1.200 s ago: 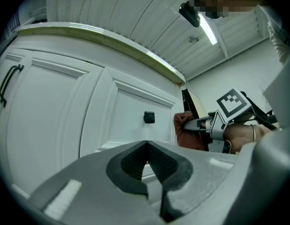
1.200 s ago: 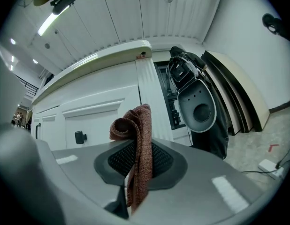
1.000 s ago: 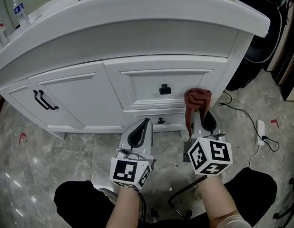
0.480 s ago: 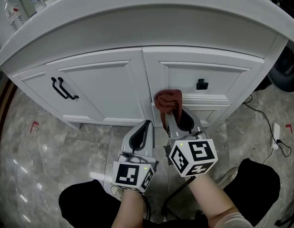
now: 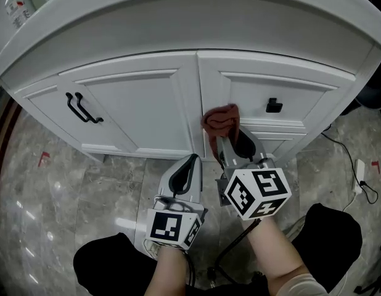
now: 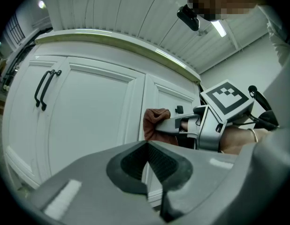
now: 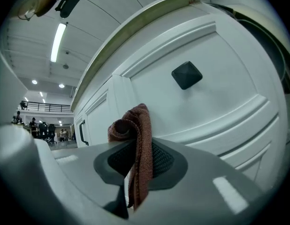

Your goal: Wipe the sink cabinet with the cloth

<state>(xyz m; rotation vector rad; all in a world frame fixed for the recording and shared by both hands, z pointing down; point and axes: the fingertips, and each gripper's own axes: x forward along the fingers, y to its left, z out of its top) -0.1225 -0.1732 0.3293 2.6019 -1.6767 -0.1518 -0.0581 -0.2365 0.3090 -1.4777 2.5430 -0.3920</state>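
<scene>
As my right gripper (image 5: pixel 224 143), clamping the cloth (image 5: pixel 220 118), swept toward 9 o'clock off the drawer (image 5: pixel 301 94), wiping progresses; left gripper (image 5: pixel 191 160) idles closed.

— How's your left gripper (image 5: pixel 188 162)?
— I hold it low, fingers (image 6: pixel 131 165) pressed together, nothing between them.
— And the right gripper (image 5: pixel 226 143)?
— Further forward and higher, its fingers clamped on the cloth (image 5: pixel 220 119), my forearm (image 5: pixel 274 254) bare behind it
</scene>
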